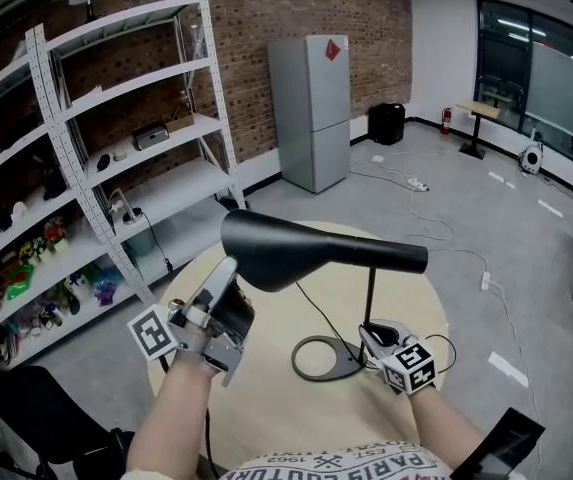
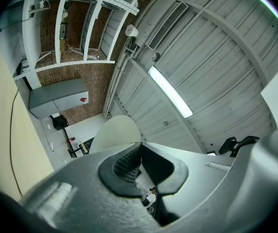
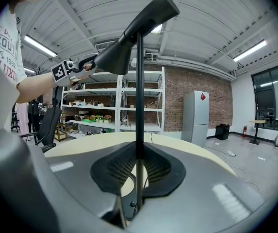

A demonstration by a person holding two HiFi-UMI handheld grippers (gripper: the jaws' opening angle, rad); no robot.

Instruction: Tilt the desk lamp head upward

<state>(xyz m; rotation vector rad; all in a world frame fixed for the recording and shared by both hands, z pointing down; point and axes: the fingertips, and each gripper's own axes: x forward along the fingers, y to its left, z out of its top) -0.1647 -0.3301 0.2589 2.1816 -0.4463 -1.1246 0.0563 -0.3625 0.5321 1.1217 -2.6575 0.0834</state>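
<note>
My left gripper (image 2: 139,150) is pinched on the thin rim of the black conical metal lamp head (image 1: 316,250). My right gripper (image 3: 138,171) is clamped on the slim black stem (image 3: 139,81). If I lift hard, that rim could slip free.

Shirt (image 1: 336,465) printed "PARIS COUTURE" and "1962", seen upside down, other signs unreadable

The round beige desk (image 1: 286,413) is seen steeply from above in the head view. The left gripper view is tilted at the ribbed white ceiling (image 2: 216,57). The right gripper view is set low, close to the thin black lamp pole (image 3: 139,91). The grey refrigerator (image 1: 311,108) is shared by all.
</note>
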